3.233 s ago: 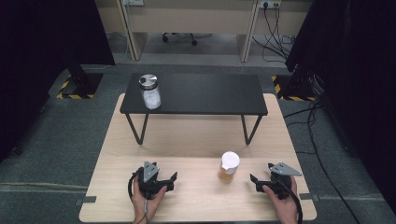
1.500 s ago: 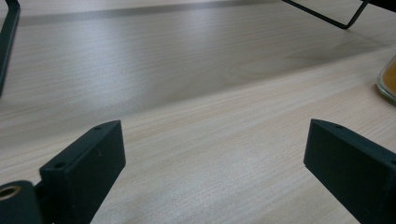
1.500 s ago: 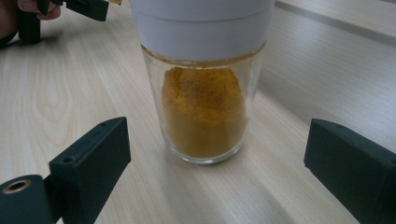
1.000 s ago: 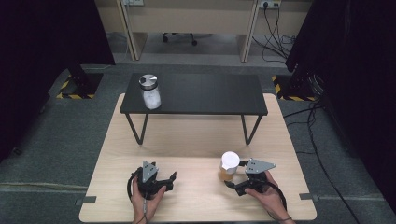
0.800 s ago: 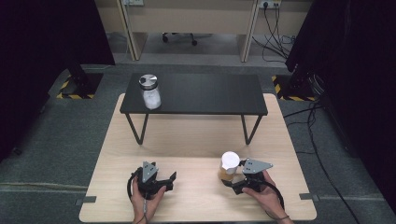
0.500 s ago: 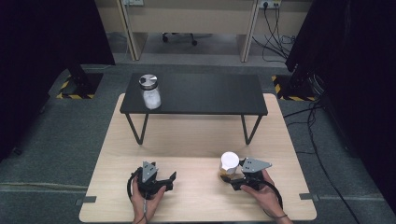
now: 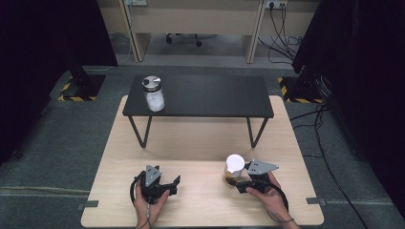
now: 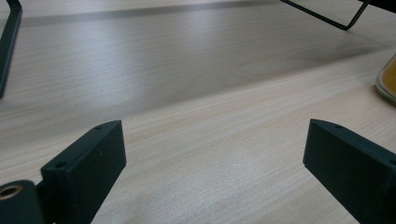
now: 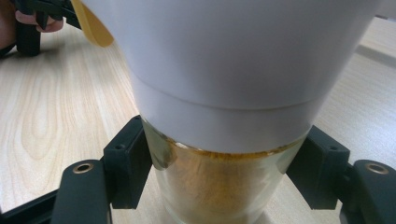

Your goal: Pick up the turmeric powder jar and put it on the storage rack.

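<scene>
Clear glass jar with a white screw lid and an amber-brown filling [image 9: 219, 186], standing upright near the front right of the pale wooden surface [image 7: 200, 143], clamped low on its glass body just under the lid by the right gripper [image 9: 219, 182], whose black jaws have just closed onto it and now press from both sides. Likely moderately heavy for its size, rigid, breakable and smooth enough to slip, so best held where the jaws sit now, on the straight glass wall below the lid rim, and kept vertical. Lid [image 7: 234, 163] wider than the body, a probable stop against sliding down through the grip. Left gripper [image 7: 155, 183] well to the left of the jar, resting on the wood with jaws spread wide and nothing between them. Beyond the jar, a low black table on thin metal legs [image 7: 200, 98], carrying a second glass jar with a silver lid and a whitish filling [image 7: 154, 93] at its far left. Grey carpeted floor [image 7: 57, 143] around the wood, cables and black screens to the sides, desks at the back.
</scene>
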{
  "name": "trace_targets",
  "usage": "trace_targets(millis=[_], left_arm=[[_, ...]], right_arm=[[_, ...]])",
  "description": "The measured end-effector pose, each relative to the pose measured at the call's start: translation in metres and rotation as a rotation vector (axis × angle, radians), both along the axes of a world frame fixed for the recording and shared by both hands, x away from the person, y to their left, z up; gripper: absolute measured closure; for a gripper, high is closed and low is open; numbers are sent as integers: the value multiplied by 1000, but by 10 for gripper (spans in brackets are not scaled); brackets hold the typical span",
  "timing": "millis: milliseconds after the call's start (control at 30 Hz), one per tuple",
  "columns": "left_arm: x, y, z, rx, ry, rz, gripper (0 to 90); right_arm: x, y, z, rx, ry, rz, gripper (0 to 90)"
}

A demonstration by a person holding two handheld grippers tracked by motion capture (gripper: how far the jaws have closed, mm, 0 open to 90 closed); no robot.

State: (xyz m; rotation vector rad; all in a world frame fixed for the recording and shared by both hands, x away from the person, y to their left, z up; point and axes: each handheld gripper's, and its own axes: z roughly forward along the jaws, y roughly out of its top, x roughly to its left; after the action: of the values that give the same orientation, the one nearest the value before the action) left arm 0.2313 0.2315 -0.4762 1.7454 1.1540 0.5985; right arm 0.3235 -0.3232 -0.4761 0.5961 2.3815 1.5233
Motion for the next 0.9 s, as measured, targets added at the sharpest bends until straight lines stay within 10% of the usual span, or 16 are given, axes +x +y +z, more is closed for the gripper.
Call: trace_targets(millis=[900], left_arm=[[-1, 0, -1, -3, -5, 3, 55]], right_arm=[[-12, 0, 48, 63, -25, -12, 308]])
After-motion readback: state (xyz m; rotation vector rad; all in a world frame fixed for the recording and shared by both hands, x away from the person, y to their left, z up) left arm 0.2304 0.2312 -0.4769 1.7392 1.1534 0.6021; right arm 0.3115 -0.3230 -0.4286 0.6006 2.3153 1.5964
